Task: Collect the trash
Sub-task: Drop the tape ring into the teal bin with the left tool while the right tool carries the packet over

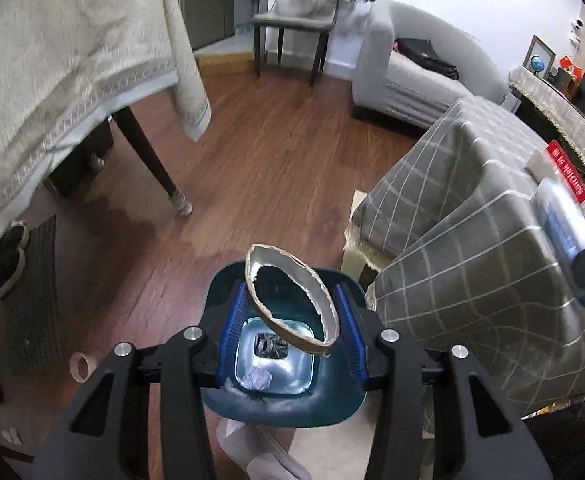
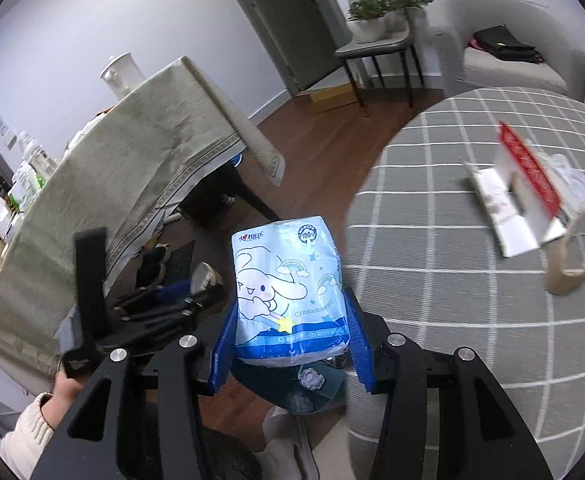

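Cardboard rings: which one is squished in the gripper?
The torn cardboard ring between the left gripper pads, above the bin. The other ring lies on the floor.

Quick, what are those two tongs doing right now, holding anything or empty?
Left tongs: closed on a squashed cardboard tape ring, above the teal bin.
Right tongs: closed on a blue tissue pack.

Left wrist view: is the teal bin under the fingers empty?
No: the teal plastic trash bin already holds a crumpled white paper ball and a dark scrap on its bottom.
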`<control>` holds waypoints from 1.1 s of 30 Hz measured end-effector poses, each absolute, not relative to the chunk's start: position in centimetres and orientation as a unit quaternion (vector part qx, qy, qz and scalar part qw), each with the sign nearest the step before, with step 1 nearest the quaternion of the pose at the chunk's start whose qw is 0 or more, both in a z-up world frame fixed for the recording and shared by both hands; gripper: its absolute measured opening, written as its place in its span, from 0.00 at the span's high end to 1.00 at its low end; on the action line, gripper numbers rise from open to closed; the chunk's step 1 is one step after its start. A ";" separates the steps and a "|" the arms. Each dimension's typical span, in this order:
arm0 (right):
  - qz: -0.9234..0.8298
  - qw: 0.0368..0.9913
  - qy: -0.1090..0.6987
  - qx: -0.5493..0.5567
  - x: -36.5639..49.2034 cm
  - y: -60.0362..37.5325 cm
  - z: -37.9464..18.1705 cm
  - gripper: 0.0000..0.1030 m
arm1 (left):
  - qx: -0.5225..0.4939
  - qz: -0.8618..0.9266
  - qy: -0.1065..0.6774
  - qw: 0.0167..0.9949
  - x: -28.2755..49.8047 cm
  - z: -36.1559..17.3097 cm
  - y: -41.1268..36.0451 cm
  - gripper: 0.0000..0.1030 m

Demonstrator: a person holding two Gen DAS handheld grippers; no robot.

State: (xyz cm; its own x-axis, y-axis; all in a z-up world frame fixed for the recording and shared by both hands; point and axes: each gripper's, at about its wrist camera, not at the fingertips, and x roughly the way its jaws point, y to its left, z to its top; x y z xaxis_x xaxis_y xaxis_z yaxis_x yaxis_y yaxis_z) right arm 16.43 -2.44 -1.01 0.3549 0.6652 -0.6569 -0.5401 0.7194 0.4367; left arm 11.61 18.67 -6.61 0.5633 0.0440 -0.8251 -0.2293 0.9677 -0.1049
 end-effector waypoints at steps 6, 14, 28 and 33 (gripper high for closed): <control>0.381 0.812 0.437 0.062 16.5 -0.1 -1.4 0.52 | -0.112 0.077 0.501 0.855 12.0 -11.0 20.1 0.54; 0.391 0.805 0.445 0.037 16.6 2.9 -2.3 0.52 | -0.130 0.088 0.555 0.817 12.4 -16.4 21.8 0.55; 0.382 0.794 0.472 -0.005 17.1 6.4 -5.0 0.52 | -0.135 0.074 0.574 0.804 11.6 -17.7 22.5 0.44; 0.372 0.792 0.485 -0.019 17.1 7.7 -6.5 0.52 | -0.130 0.081 0.545 0.824 10.8 -15.0 23.1 0.39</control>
